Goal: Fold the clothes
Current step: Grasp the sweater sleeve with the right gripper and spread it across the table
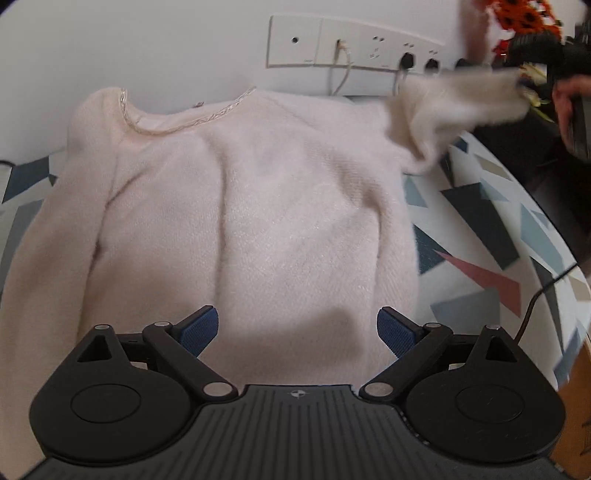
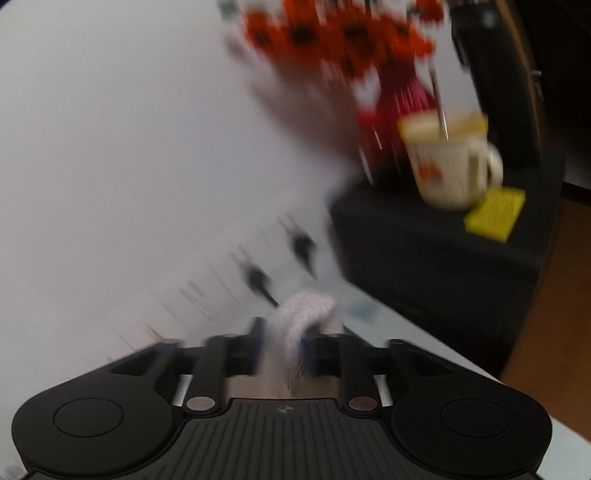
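your sweater [image 1: 258, 206] lies flat on the patterned tabletop [image 1: 491, 229], neckline toward the wall edge and hem toward you, so its long axis runs from you to the wall. your left gripper [image 1: 297, 334] hangs over the hem end, jaws spread wide with nothing between them, only the knit below.

the relation that matters is the sleeve [image 1: 454, 107] on the sweater's right. it is lifted off the tabletop and stretched out sideways, away from the body, toward the tabletop's right edge and the dark stand beyond it. its far end sits in your right gripper [image 2: 282, 345]: in the right wrist view a tuft of pale knit runs between the jaws, which stand fairly close together. that view is blurred, so it looks like a grip on the cuff, but i cannot say how firm.

so the right hand is the one at the sleeve, and the sleeve's line is crosswise to the body's line. i judge the fold calls for bringing that cuff back across the chest, toward the tabletop's left edge. the mug [image 2: 454, 162] and flowers [image 2: 332, 33] stand close beyond the right jaws; mind them.
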The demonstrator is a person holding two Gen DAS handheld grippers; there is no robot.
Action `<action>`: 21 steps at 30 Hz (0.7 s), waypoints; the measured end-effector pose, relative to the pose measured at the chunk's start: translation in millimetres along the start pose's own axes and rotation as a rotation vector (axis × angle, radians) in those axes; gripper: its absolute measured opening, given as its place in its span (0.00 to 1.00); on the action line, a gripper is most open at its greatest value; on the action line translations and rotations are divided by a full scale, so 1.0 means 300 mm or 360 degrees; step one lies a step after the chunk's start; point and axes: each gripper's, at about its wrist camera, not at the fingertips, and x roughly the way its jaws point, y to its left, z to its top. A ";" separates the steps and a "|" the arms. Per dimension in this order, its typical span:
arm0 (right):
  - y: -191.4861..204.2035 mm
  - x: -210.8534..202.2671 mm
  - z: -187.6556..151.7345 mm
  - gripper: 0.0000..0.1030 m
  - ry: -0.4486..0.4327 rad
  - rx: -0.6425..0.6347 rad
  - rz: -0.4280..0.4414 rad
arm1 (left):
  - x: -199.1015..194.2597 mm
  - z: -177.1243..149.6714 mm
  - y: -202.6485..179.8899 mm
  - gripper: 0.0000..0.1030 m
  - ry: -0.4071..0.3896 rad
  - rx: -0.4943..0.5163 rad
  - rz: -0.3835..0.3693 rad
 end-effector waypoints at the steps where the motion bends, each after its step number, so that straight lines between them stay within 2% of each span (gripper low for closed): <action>1: -0.016 0.028 -0.029 0.48 0.0032 -0.0010 -0.0034 | 0.005 -0.002 -0.005 0.92 0.0004 -0.0011 0.0019; 3: -0.034 0.047 -0.098 0.56 0.0107 -0.0029 -0.0025 | 0.009 -0.012 -0.009 0.92 0.0010 -0.0033 0.0048; 6: -0.042 0.033 -0.216 0.56 0.0228 -0.0068 0.0064 | -0.006 -0.032 0.013 0.92 0.0031 -0.0062 0.0069; 10: 0.019 -0.102 -0.413 0.57 0.0345 -0.0302 0.0196 | -0.022 -0.075 0.041 0.92 0.0100 -0.0056 0.0068; 11: 0.034 -0.143 -0.463 0.59 0.0359 -0.0364 0.0239 | -0.033 -0.093 0.048 0.92 0.0101 -0.0043 0.0080; 13: 0.065 -0.214 -0.561 0.66 0.0397 -0.0474 0.0320 | -0.068 -0.139 0.071 0.92 0.0073 -0.0035 0.0092; 16: 0.153 -0.324 -0.708 0.67 0.0449 -0.0651 0.0431 | -0.138 -0.224 0.120 0.92 0.0023 -0.0054 0.0093; 21: 0.302 -0.463 -0.923 0.68 0.0510 -0.1042 0.0465 | -0.247 -0.375 0.220 0.92 -0.0003 -0.0107 0.0075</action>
